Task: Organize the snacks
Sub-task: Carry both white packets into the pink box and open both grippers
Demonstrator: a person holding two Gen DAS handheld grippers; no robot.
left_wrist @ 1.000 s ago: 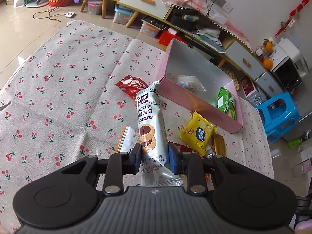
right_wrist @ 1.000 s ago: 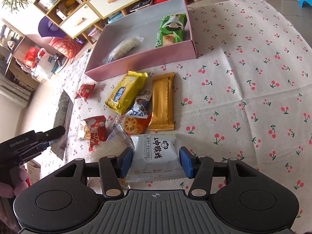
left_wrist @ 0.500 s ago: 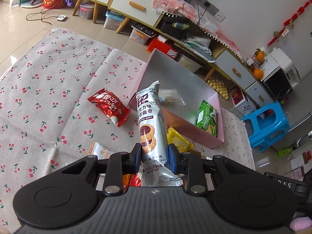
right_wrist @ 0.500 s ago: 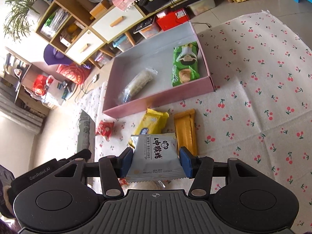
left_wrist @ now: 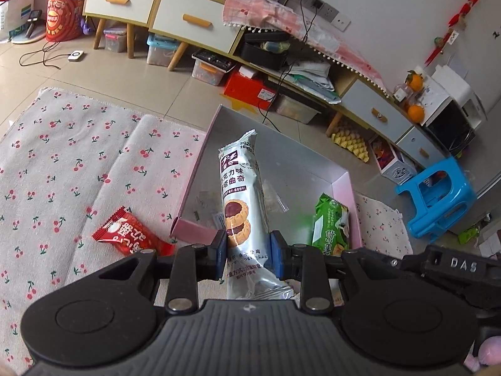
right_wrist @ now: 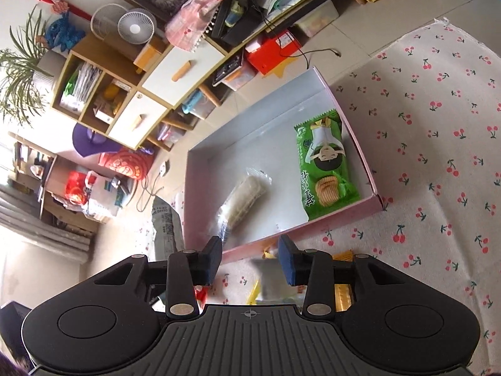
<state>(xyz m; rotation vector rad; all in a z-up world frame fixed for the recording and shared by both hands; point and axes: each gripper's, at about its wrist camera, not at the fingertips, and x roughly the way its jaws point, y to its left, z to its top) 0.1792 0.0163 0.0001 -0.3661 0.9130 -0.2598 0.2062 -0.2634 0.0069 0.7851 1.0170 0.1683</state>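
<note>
Left gripper [left_wrist: 245, 256]: matte black ribbed body, two round discs, silver screws, blue pads on the fingers [left_wrist: 275, 258]. Right gripper [right_wrist: 250, 258]: same black build, blue pads, small crosshair mark on the centre ridge.

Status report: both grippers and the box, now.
Left gripper shut on silver cookie pack, held over the pink box. Right gripper open, nothing held. Green cracker pack and clear-wrapped roll lie in the box.
</note>
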